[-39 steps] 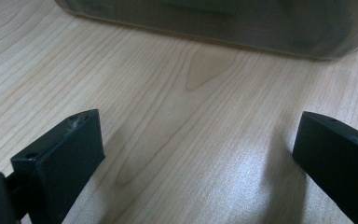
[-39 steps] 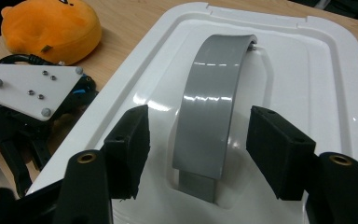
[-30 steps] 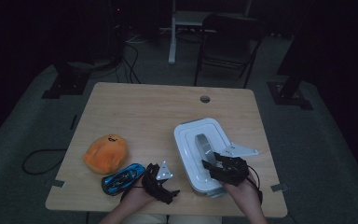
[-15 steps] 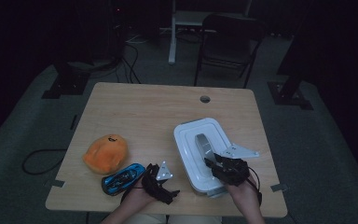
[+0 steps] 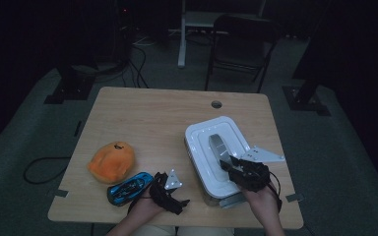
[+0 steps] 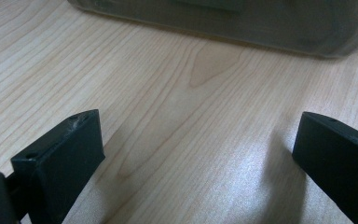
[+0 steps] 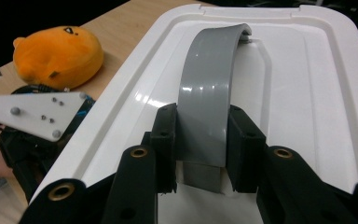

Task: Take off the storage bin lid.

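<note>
One box (image 5: 204,147) sits at the table's (image 5: 152,118) right front, with one white lid (image 7: 307,93) and one grey handle (image 7: 207,107). My right tongs (image 7: 200,154) have just been closing and now pinch that handle. My left tongs (image 6: 196,154) gape wide over bare wood, holding nothing. One orange plush (image 5: 111,161), one blue toy car (image 5: 128,188); my left hand partly covers the car. The room beyond is too dark to read.

A dim lab or studio: a wooden table (image 5: 147,118) ringed by stand bases (image 5: 71,88), floor cables (image 5: 138,69) and a folding chair (image 5: 238,44).
</note>
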The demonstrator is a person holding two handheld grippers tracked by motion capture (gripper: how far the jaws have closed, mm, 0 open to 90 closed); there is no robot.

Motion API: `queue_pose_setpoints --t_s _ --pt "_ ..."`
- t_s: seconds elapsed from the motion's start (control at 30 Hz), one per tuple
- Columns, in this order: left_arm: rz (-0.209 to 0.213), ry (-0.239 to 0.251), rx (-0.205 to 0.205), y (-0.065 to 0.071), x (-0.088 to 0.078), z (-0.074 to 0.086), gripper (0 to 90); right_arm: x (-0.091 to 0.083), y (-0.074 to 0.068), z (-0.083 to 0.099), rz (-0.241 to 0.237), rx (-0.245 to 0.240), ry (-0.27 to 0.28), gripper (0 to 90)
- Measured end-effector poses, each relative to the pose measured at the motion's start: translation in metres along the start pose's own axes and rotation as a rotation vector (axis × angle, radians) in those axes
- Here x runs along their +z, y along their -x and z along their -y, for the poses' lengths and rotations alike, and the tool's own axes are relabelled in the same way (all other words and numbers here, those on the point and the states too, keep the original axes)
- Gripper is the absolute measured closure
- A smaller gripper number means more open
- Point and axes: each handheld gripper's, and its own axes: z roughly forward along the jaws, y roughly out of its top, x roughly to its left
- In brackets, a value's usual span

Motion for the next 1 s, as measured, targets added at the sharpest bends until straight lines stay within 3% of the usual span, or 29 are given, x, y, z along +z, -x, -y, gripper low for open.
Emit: queue_pose_setpoints --t_s 0.5,1.0 --pt "0.002 -0.002 0.001 0.0 0.0 0.0 2.4 -0.012 0.022 -0.021 0.027 0.025 0.06 68.0" --pt "0.004 -0.001 0.004 0.0 0.0 0.0 2.4 -0.02 0.067 -0.039 0.128 0.084 0.091 68.1"
